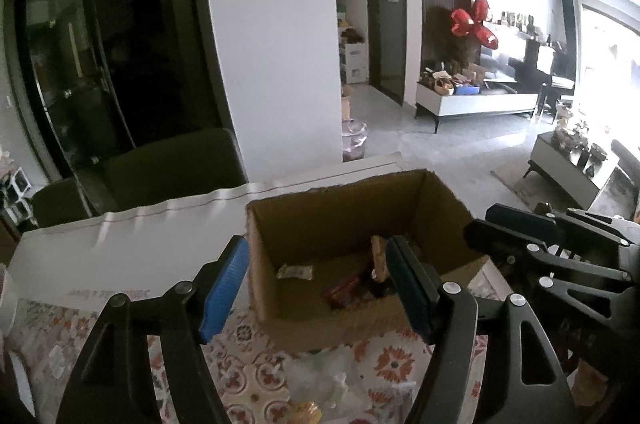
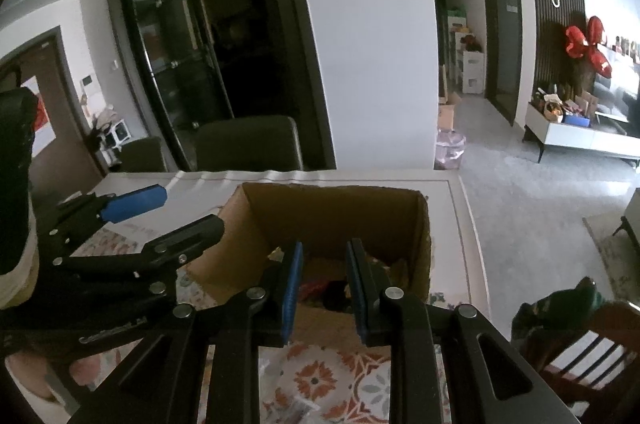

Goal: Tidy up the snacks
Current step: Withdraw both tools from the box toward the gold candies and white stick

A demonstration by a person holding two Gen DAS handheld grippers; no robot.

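Observation:
An open cardboard box [image 1: 440, 200] stands on the table with several snack packets inside, among them a pale wrapper [image 1: 295, 271] and a red packet [image 1: 345, 289]. My left gripper [image 1: 316, 264] is open and empty, hovering over the box's near left side. The box also shows in the right wrist view [image 2: 320, 212]. My right gripper [image 2: 322, 258] is open and empty just above the box's near edge. The left gripper [image 2: 168, 212] shows at the left of that view, the right gripper [image 1: 520, 236] at the right of the left wrist view. Loose clear packets [image 1: 320, 380] lie in front of the box.
The table has a floral cloth [image 1: 384, 364] and a white cover [image 1: 140, 236]. Two dark chairs [image 2: 248, 144] stand behind it, a wooden chair [image 2: 592, 352] at the right. A white pillar [image 2: 368, 44] and dark glass cabinet [image 2: 180, 36] are beyond.

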